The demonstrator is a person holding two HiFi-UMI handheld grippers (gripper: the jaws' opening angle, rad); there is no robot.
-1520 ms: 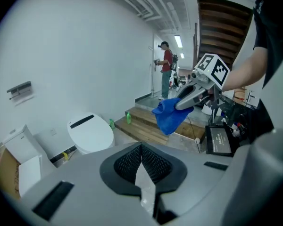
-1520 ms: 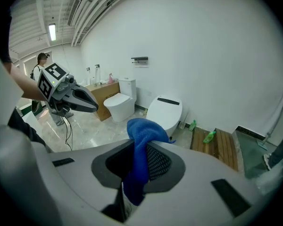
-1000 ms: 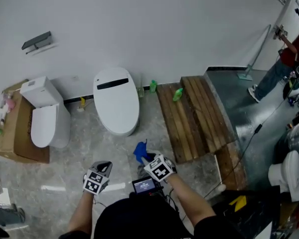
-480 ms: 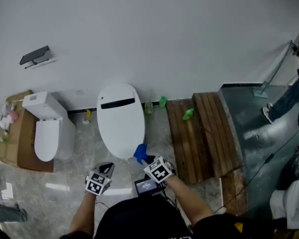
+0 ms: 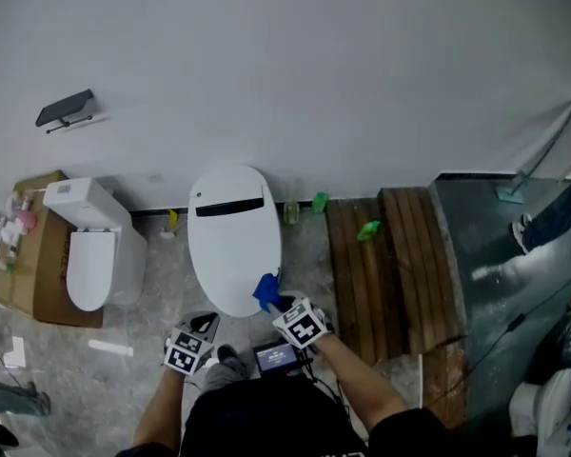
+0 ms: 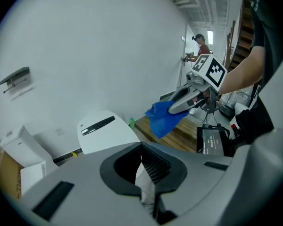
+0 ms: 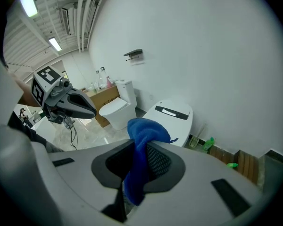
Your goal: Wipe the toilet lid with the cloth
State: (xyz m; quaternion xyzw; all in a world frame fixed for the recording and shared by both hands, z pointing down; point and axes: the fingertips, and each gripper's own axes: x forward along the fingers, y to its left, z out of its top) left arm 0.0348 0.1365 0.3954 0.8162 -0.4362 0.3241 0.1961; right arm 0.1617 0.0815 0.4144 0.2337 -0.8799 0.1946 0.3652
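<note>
The right gripper [image 5: 279, 303] pinches the blue cloth [image 5: 266, 290] between its fingers, a bunched fold hanging ahead of them, probably so it can be dragged across the closed white toilet lid [image 5: 233, 241] at the centre of the head view; the cloth sits at the lid's lower edge, contact unclear. The left gripper [image 5: 203, 324], lower left of the lid, has its fingers pressed together on nothing, seemingly held aside. No brand reads; the small screen [image 5: 276, 355] shows digits too small to read.
</note>
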